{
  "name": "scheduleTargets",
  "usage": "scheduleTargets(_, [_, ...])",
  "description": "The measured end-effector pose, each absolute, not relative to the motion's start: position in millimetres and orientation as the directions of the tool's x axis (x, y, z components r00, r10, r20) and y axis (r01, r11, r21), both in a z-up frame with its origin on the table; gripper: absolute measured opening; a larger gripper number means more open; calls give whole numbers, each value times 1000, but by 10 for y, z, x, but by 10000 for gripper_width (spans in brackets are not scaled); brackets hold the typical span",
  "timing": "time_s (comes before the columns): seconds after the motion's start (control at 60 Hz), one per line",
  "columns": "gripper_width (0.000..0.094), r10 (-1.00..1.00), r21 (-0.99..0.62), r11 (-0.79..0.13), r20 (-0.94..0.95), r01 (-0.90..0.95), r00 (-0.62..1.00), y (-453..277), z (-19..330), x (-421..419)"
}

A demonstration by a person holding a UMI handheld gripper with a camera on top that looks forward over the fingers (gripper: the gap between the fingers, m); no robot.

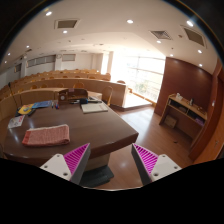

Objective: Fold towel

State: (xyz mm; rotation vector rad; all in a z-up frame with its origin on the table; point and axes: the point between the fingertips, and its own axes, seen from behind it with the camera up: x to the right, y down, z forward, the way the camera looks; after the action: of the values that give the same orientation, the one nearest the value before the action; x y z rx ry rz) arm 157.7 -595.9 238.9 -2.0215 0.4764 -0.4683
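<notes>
A pink-red towel [46,135] lies folded flat on the dark brown table [95,132], on its left part, ahead of and to the left of my fingers. My gripper [112,160] is open and empty, raised off the table at its near edge. The magenta pads [77,158] stand wide apart, with only the table's edge and the floor between them.
A small blue and yellow item [40,105] and a white paper [17,121] lie at the table's left. A dark bag [71,97] and papers [95,107] sit at its far side. A wooden counter [70,86] runs behind; shelving [186,112] stands on the right.
</notes>
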Motion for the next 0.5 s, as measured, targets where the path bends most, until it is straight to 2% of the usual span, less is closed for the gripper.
scheduleTargets(0.267, [852, -470, -841, -507, 89, -186, 878, -6097, 1839, 1268])
scheduleTargets(0.5, [845, -320, -785, -591, 19, -184, 947, -5718, 1183, 132])
